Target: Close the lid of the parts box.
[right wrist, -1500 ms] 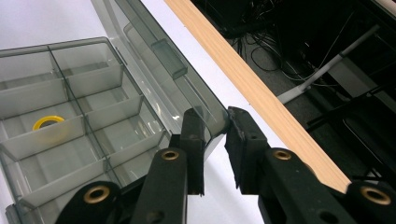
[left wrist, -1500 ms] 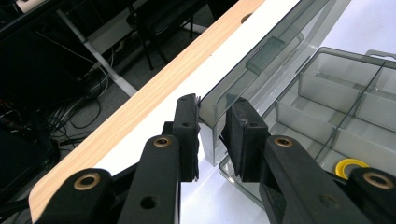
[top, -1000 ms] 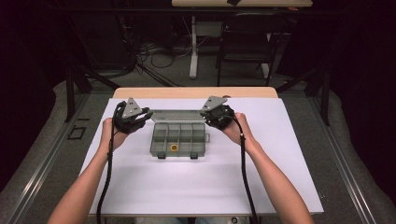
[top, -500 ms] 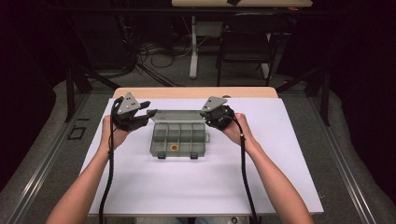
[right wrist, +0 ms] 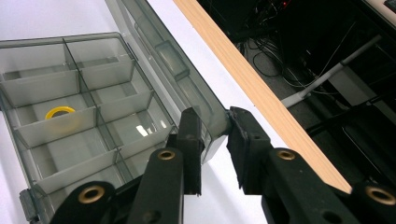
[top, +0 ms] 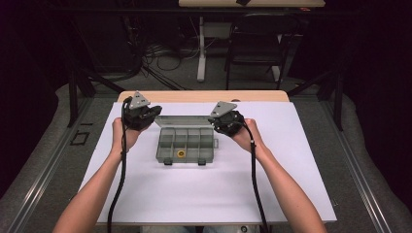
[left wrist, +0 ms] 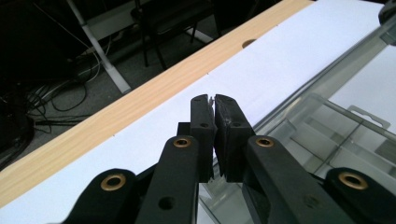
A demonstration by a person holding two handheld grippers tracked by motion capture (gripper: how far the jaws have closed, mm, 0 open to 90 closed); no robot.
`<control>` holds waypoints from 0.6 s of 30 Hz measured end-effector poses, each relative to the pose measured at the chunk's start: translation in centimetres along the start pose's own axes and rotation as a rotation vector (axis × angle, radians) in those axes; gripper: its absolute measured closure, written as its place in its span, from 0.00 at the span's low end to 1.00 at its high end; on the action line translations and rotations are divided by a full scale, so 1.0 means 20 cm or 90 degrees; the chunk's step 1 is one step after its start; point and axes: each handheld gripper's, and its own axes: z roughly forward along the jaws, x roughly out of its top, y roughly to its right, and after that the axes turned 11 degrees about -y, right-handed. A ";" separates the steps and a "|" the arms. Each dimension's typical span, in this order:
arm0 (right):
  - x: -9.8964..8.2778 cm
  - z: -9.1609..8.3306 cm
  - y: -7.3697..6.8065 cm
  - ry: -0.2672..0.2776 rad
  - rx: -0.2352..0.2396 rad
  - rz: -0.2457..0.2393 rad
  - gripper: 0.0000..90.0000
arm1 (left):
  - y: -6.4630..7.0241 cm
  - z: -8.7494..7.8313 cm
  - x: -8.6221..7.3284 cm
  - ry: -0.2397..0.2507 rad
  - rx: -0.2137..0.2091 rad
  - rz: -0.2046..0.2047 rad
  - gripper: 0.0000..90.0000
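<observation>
White table (top: 291, 184), compartment box (top: 187, 144) between tongs, right tongs (right wrist: 214, 135) clamping lid (right wrist: 187, 79)

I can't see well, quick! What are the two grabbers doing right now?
Left gripper: just closed, jaws shut, nothing seen between them.
Right gripper: closed on the box lid corner, holding it.

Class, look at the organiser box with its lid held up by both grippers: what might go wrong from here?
1. The left gripper is shut on the thin lid edge; it may slip.
2. The right gripper straddles the lid's corner; twisting could strain the hinge.
3. Jolting the box could bounce the yellow ring out.
</observation>
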 end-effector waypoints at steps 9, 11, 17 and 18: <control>0.01 -0.02 -0.01 0.004 0.041 0.010 0.48 | 0.04 -0.01 -0.04 -0.001 -0.007 0.013 0.97; 0.01 -0.03 -0.01 0.009 0.068 0.019 0.38 | 0.04 -0.01 -0.05 -0.001 -0.008 0.015 0.97; 0.01 -0.09 -0.02 0.059 0.097 0.025 0.37 | 0.06 -0.02 -0.09 0.001 -0.016 0.017 0.97; 0.01 -0.10 -0.02 0.065 0.099 0.027 0.39 | 0.07 -0.02 -0.09 0.002 -0.016 0.018 0.97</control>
